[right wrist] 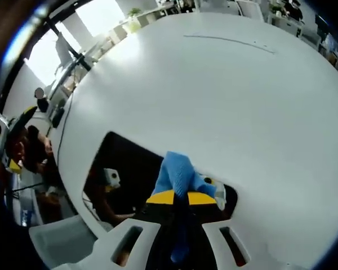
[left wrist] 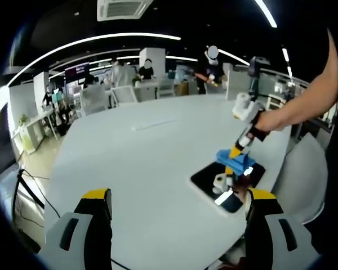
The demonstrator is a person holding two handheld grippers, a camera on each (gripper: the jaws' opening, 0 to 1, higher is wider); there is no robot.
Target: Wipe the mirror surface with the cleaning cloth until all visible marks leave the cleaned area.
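A dark rectangular mirror [left wrist: 205, 179] lies flat near the edge of the white table [left wrist: 141, 169]. My right gripper [left wrist: 236, 153] comes down on it from the right, shut on a blue cleaning cloth [left wrist: 235, 162] that is pressed onto the glass. In the right gripper view, the cloth [right wrist: 177, 171] bunches up from between the yellow tips of the right gripper [right wrist: 177, 198], over the mirror [right wrist: 129, 163]. My left gripper [left wrist: 179, 197] is held open short of the mirror, jaws wide apart and nothing between them.
A grey chair [left wrist: 304, 169] stands right of the table beside the mirror. Cables [left wrist: 28, 191] hang off the table's left edge. A thin line [left wrist: 155, 124] marks the tabletop farther out. Desks, chairs and people are in the background.
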